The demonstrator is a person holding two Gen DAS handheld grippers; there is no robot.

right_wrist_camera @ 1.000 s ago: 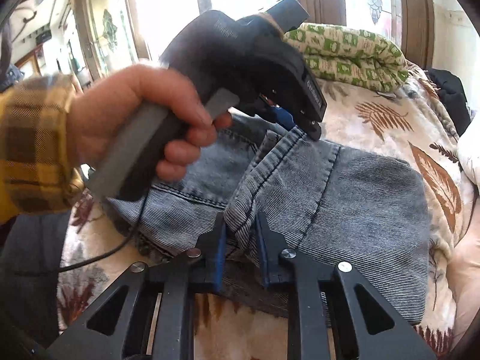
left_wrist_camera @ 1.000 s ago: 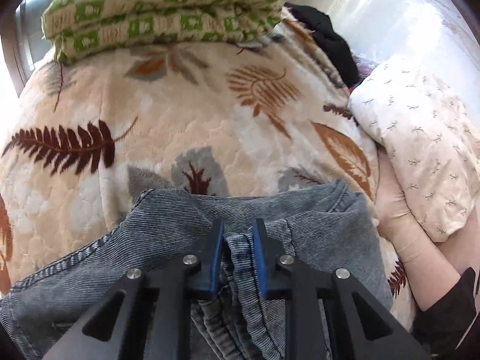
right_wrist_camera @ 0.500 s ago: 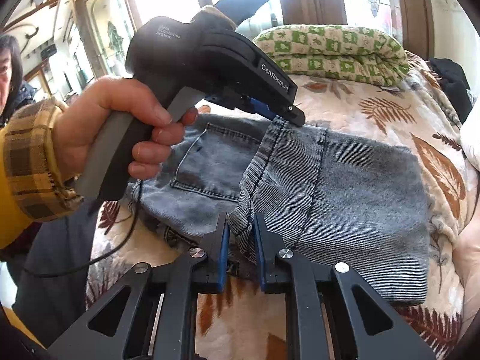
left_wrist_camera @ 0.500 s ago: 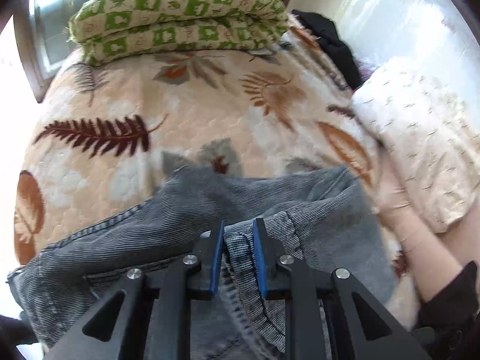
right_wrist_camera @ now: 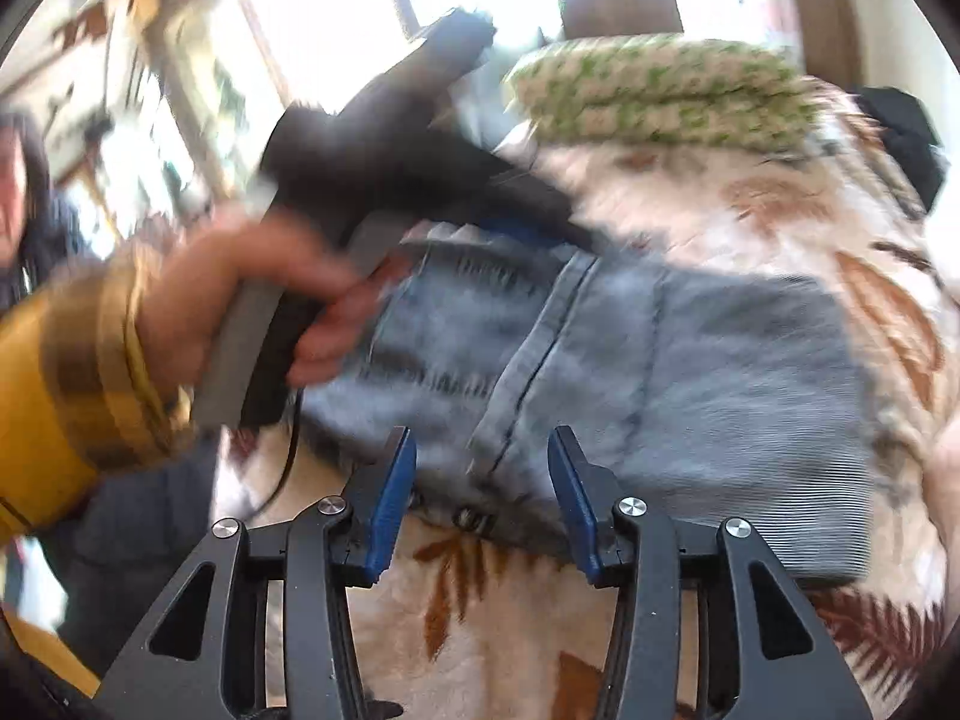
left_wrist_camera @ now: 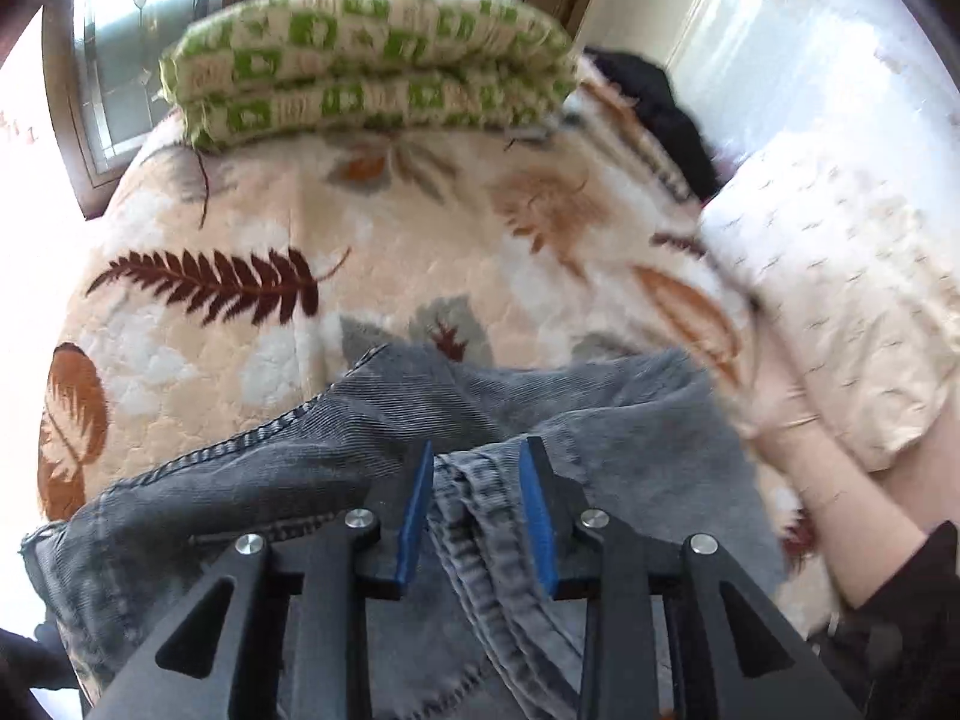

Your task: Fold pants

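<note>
The grey-blue denim pants [left_wrist_camera: 630,420] lie folded on the leaf-patterned blanket [left_wrist_camera: 360,228]; they also show in the right wrist view [right_wrist_camera: 720,360]. My left gripper [left_wrist_camera: 477,468] has its jaws parted, with the pants' waistband edge lying loose between them. My right gripper [right_wrist_camera: 480,450] is open wide over the near edge of the pants, gripping nothing. In the right wrist view the left gripper's body [right_wrist_camera: 390,162] sits over the far edge of the pants, held by a hand.
A folded green-and-white checked quilt [left_wrist_camera: 366,60] lies at the far end of the bed. A cream pillow [left_wrist_camera: 840,300] and a dark garment [left_wrist_camera: 660,114] lie on the right. A bare arm [left_wrist_camera: 810,468] rests beside the pants. Windows stand behind.
Both grippers have opened and let go of the pants' edge. The right gripper has opened wider. The pants have settled onto the blanket.
</note>
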